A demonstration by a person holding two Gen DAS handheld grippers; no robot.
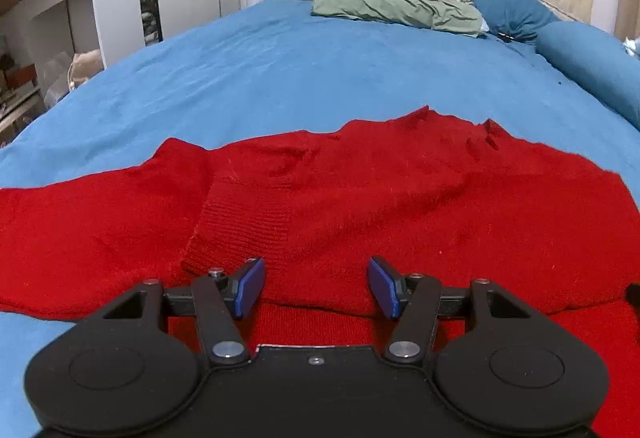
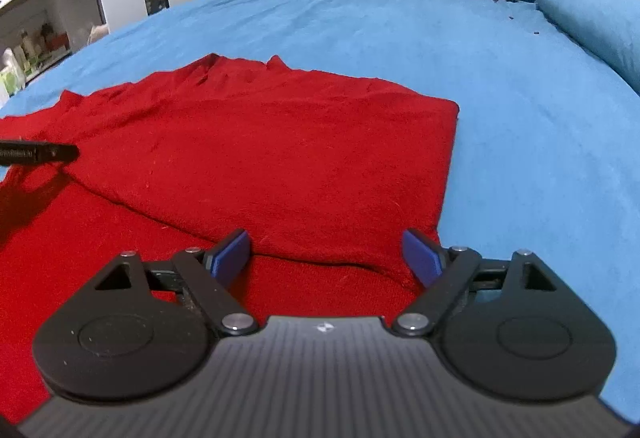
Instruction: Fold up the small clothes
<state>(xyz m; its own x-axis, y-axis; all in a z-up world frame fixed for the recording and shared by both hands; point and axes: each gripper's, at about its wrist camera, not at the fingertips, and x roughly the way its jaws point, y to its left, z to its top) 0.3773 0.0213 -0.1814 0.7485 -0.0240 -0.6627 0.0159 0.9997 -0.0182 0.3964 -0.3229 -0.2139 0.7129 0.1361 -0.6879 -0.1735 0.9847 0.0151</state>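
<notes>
Blue bedding fills both views, pillows at the top. Across the middle lies the red sweater, its right side folded inward, a ribbed cuff lower left of centre. My left gripper and right gripper hang released over it, perhaps just clear of the knit.
</notes>
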